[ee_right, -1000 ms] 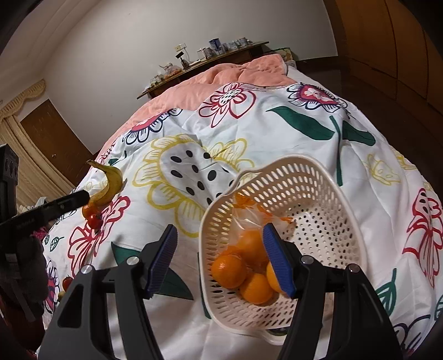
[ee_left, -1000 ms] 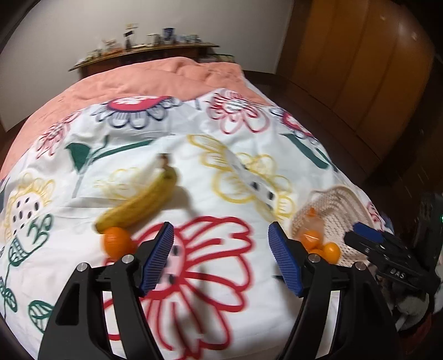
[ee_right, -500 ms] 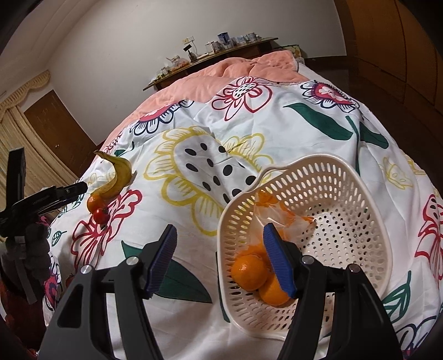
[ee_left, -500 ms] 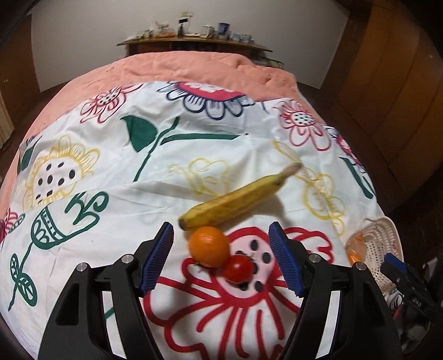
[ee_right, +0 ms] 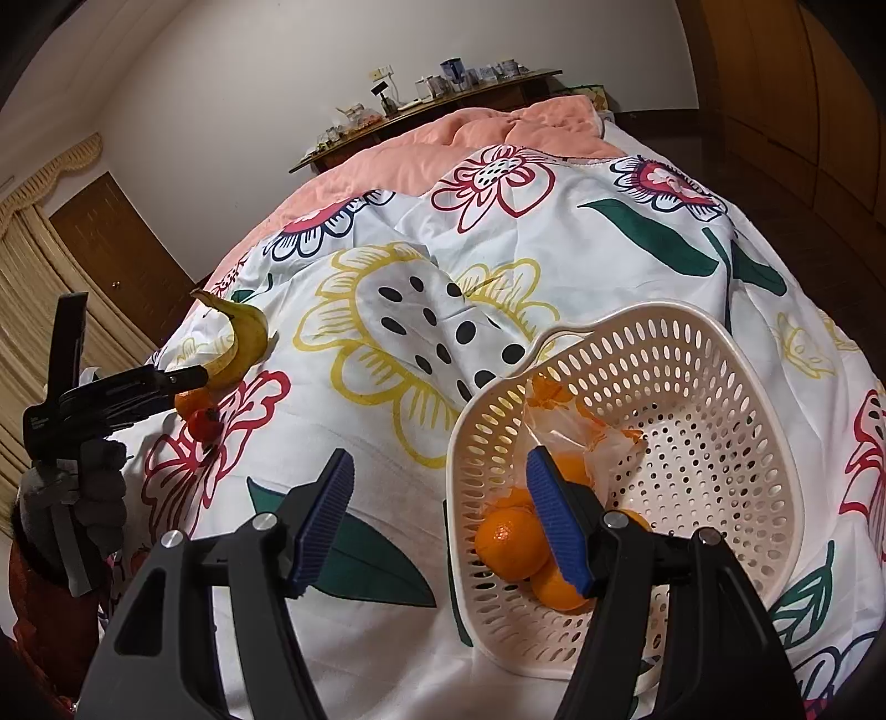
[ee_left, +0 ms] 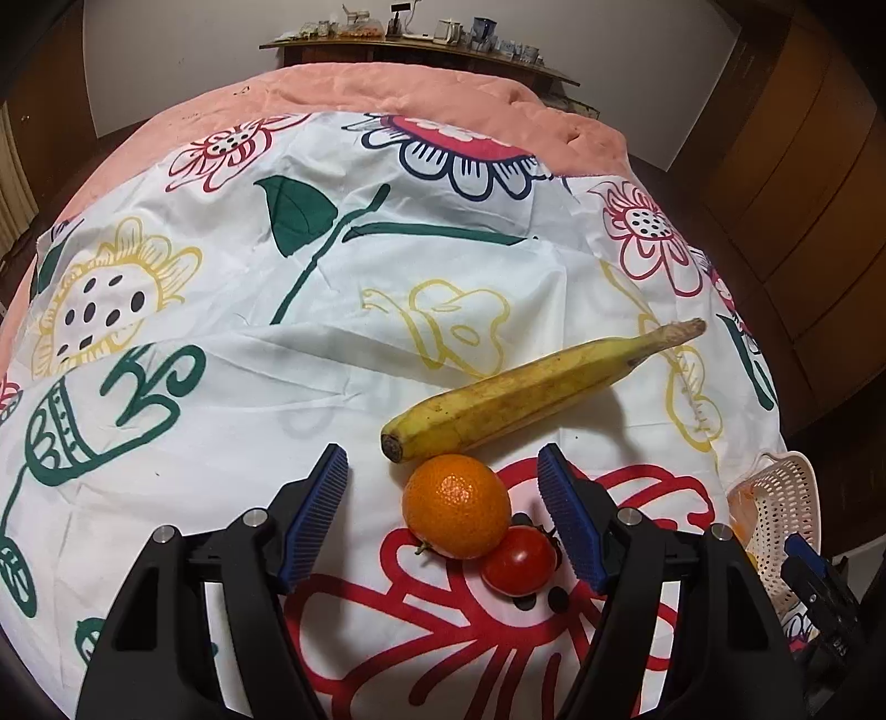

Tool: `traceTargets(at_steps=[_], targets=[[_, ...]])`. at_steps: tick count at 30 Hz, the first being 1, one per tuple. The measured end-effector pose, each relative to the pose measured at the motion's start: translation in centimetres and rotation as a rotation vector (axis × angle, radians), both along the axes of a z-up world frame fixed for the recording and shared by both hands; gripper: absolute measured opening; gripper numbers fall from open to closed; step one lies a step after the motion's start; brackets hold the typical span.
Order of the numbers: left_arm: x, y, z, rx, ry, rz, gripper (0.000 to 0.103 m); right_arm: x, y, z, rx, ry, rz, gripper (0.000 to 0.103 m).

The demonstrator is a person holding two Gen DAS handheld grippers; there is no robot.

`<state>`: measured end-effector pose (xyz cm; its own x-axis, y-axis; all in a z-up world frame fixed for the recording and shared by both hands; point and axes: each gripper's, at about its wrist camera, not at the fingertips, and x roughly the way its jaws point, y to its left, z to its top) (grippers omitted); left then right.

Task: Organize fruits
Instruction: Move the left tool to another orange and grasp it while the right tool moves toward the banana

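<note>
An orange point(ee_left: 456, 505), a red tomato point(ee_left: 519, 560) and a yellow banana point(ee_left: 531, 387) lie together on the flowered bedspread. My left gripper point(ee_left: 443, 518) is open with the orange between its fingers, not touching. A white perforated basket point(ee_right: 692, 354) holds several oranges point(ee_right: 512, 540) and a clear bag point(ee_right: 581, 432). My right gripper point(ee_right: 437, 520) is open and empty, its right finger over the basket's near rim. The right wrist view shows the left gripper point(ee_right: 188, 379) beside the banana point(ee_right: 243, 338).
The bed has a salmon blanket point(ee_left: 421, 88) at its far end and a shelf of small items point(ee_left: 421, 33) behind. Wooden wardrobes point(ee_left: 803, 166) stand on the right. The basket point(ee_left: 786, 509) sits at the bed's right edge. A door and curtain point(ee_right: 33, 288) are to the left.
My left gripper swung left from the basket and closed in on the orange and tomato, which now sit between its fingers. My right gripper drifted slightly left along the basket rim.
</note>
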<state>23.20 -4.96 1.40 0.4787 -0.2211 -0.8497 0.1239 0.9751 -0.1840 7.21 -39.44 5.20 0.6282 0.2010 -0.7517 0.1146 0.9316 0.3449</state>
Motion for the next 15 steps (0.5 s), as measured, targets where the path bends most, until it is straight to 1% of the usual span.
traceTargets(at_steps=[6,8,11,13,14,15], targets=[[-0.1,-0.4,-0.4,0.023,-0.013,-0.007,0.071,0.1,0.3,-0.2,0.001,0.005,0.005,0.065],[-0.2,-0.4,-0.4,0.031,-0.021,-0.008,0.068,0.2,0.5,-0.2,0.0,0.006,0.008,0.065],[-0.6,-0.8,-0.6,0.078,-0.047,-0.016,0.062,0.3,0.8,0.0,-0.002,0.005,0.013,0.065],[-0.9,-1.2,-0.7,0.108,-0.062,-0.029,0.055,0.3,0.9,0.1,-0.003,0.004,0.016,0.065],[-1.0,-1.3,-0.8,0.11,-0.066,-0.038,0.053,0.4,1.0,0.1,-0.003,0.004,0.017,0.065],[-1.1,-1.4,-0.8,0.103,-0.065,-0.047,0.048,0.4,1.1,0.1,-0.004,0.004,0.019,0.065]])
